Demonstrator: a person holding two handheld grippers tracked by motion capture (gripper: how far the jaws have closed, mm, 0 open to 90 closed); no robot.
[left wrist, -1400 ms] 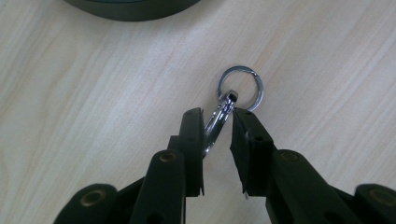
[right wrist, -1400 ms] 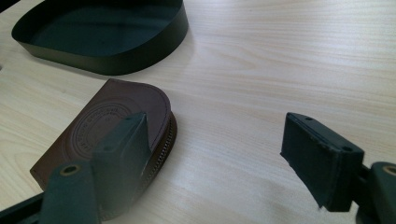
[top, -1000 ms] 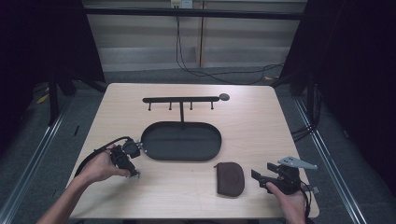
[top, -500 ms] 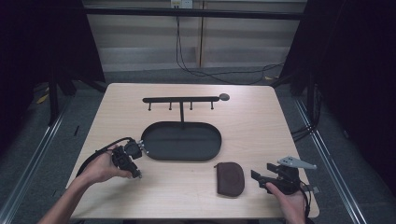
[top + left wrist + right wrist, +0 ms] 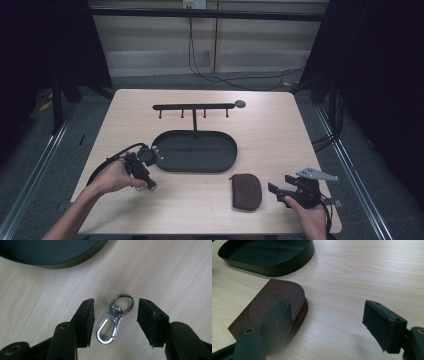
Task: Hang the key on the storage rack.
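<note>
Left gripper (image 5: 114, 322): fingers spread — either side of the metal clip (image 5: 110, 327), not touching it.
Metal clip: flat on the surface (image 5: 280, 145), just beside the oval tray (image 5: 200, 167).
Right gripper (image 5: 332, 327): fingers spread, empty — brown pouch (image 5: 272, 307) beside its left finger.
</note>
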